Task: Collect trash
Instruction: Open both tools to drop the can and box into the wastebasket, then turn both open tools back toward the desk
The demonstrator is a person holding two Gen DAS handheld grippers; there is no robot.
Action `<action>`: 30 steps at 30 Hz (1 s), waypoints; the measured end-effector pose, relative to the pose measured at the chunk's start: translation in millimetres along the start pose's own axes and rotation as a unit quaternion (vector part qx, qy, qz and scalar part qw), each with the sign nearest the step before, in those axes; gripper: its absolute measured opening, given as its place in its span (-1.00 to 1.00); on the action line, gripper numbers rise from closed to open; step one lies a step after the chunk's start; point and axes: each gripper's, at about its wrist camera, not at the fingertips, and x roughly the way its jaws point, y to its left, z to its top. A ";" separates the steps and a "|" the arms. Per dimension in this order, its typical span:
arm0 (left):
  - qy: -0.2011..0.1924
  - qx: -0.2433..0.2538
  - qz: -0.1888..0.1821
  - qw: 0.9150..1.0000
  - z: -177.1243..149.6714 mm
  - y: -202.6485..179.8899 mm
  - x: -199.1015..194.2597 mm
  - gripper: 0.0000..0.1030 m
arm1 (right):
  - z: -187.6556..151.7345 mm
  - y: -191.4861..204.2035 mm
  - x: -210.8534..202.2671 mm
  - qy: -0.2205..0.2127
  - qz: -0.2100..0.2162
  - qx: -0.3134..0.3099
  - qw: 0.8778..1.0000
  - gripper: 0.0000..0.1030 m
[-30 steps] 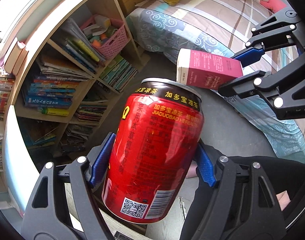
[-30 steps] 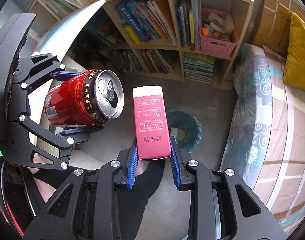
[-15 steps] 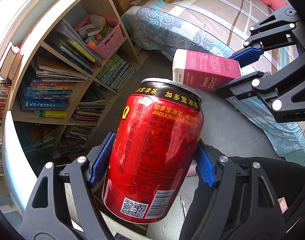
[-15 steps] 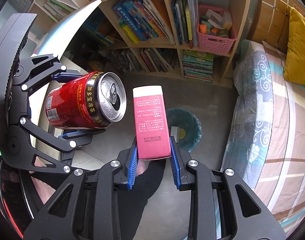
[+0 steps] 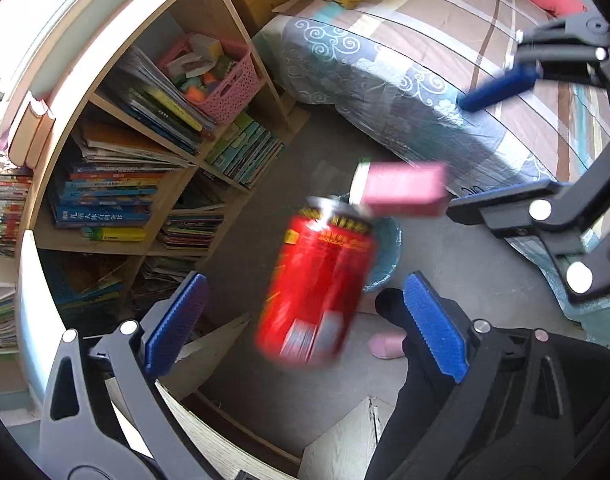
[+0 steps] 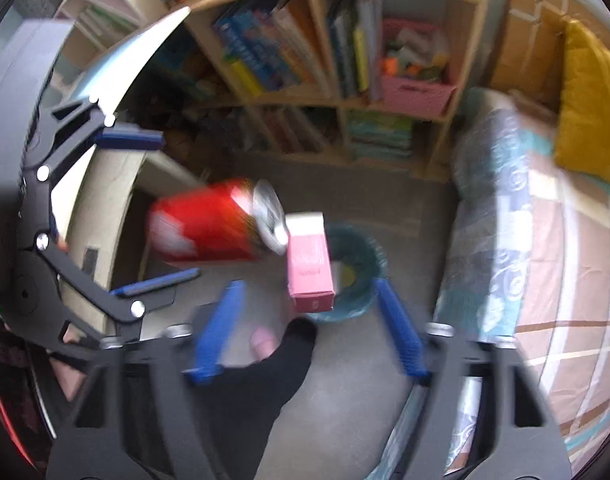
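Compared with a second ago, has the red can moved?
Yes. The red can has left the open left claw and is dropping toward the teal bin on the floor.

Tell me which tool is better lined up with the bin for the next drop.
Right, probably: the bin sits between the fingers of the open right tool, the carton airborne over it; the can near the left tool is beside the bin.

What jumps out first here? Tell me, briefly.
A blurred red can hangs in mid-air between the left gripper's wide-open jaws, touching neither. Beside it a pink carton is likewise loose ahead of the open right gripper. Both are above a teal bin on the floor.
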 end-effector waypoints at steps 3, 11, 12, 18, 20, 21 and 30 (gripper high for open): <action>0.002 -0.004 0.001 1.000 0.5 3.4 0.8 0.87 | 2.3 -8.1 -2.2 -0.001 0.003 0.018 1.000 0.44; 0.001 -0.017 -0.002 1.000 -1.5 11.3 -1.4 0.87 | 5.2 -13.2 -3.7 0.004 0.000 0.021 1.000 0.44; 0.000 -0.018 -0.002 1.000 -1.9 11.7 -2.1 0.87 | 5.6 -12.1 -3.6 0.004 0.000 0.020 1.000 0.44; -0.003 -0.025 -0.001 1.000 -3.0 14.4 -4.8 0.87 | 7.6 -9.3 -4.3 0.004 0.002 0.013 1.000 0.44; -0.004 -0.027 0.001 1.000 -5.0 15.7 -5.5 0.87 | 9.3 -6.6 -4.5 0.004 0.003 0.010 1.000 0.44; -0.005 -0.029 0.000 1.000 -6.0 16.8 -6.3 0.87 | 10.1 -5.5 -4.1 0.004 0.003 0.009 1.000 0.44; -0.007 -0.059 0.011 0.998 -21.0 34.0 -13.1 0.87 | 26.6 14.4 -0.2 0.005 0.012 -0.027 1.000 0.44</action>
